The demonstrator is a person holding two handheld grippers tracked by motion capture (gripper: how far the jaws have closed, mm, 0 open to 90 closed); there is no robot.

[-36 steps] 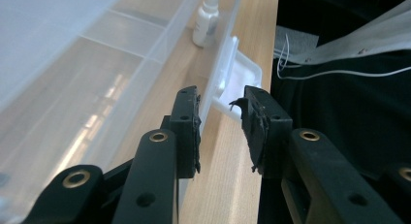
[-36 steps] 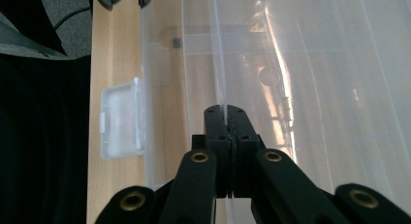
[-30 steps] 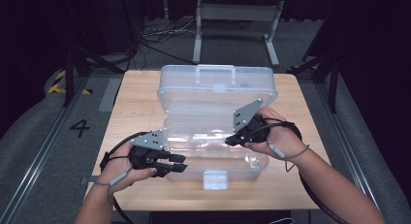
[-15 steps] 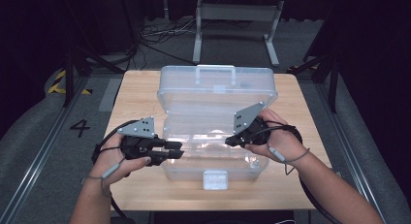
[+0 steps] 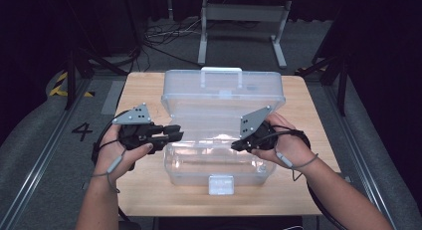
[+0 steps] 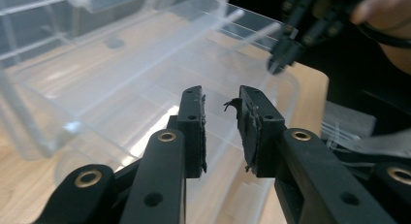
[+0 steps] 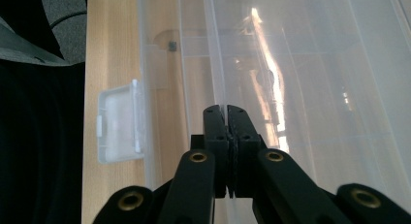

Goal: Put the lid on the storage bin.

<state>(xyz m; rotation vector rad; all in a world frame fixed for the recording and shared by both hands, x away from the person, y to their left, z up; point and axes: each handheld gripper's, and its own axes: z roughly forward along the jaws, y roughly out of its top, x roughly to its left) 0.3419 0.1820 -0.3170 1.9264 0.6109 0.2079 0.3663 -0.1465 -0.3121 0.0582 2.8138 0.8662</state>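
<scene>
A clear plastic box (image 5: 219, 158) stands open at the middle of the desk (image 5: 298, 190), nothing visible inside, its lid (image 5: 224, 93) raised behind. The right tongs (image 7: 224, 109) are pressed together on its inner tray wall, white latch (image 7: 118, 122) alongside; the left tongs (image 6: 220, 105) hover spread at the box's left rim.

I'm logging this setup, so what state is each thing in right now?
clear plastic box: open, lid tilted back.
latch: unfastened, hanging at the front wall.
left gripper: open, holds nothing.
right gripper: shut, over the box.
</scene>
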